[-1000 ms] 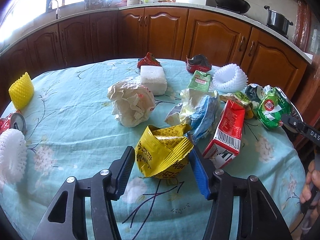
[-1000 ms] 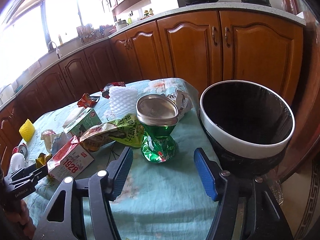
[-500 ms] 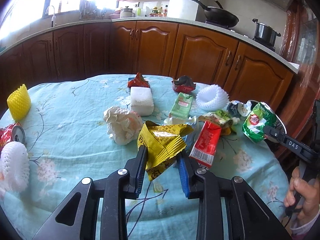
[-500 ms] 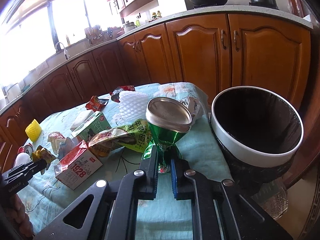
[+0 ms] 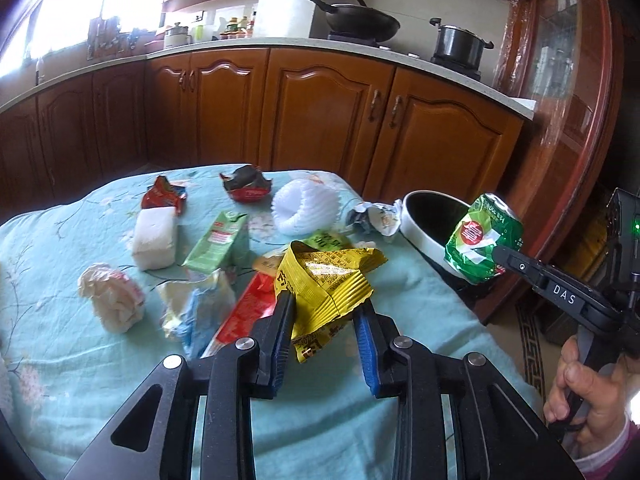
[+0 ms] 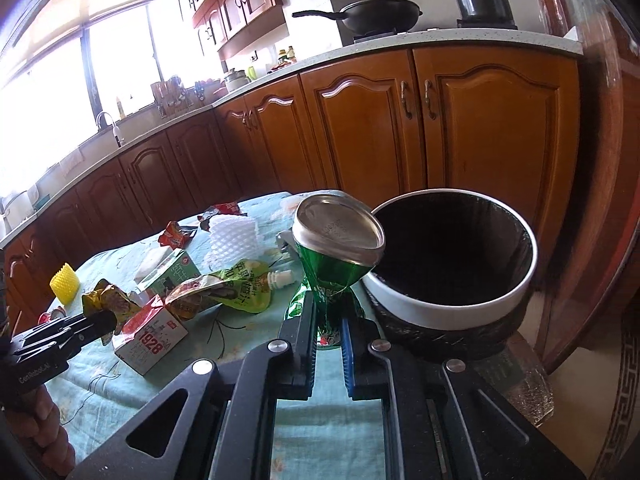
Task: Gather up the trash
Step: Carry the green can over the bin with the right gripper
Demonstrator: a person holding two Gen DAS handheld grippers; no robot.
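My left gripper [image 5: 326, 312] is shut on a yellow snack wrapper [image 5: 324, 280] and holds it above the table. My right gripper [image 6: 328, 316] is shut on a crushed green can [image 6: 336, 248], lifted beside the rim of the white-rimmed black trash bin [image 6: 452, 300]. In the left wrist view the can [image 5: 482, 238] hangs in front of the bin [image 5: 420, 232] at the table's right edge. The left gripper shows in the right wrist view [image 6: 100, 320] with the wrapper [image 6: 108, 298].
On the light-blue tablecloth [image 5: 100, 360] lie a red carton [image 5: 244, 316], a green carton [image 5: 220, 242], crumpled paper [image 5: 112, 296], a white foam block [image 5: 156, 236], white foam netting [image 5: 304, 208] and other wrappers. Wooden cabinets [image 5: 320, 120] stand behind.
Both grippers closed from open, the left on the yellow wrapper and the right on the green can. Both then lifted their loads and moved toward the bin.
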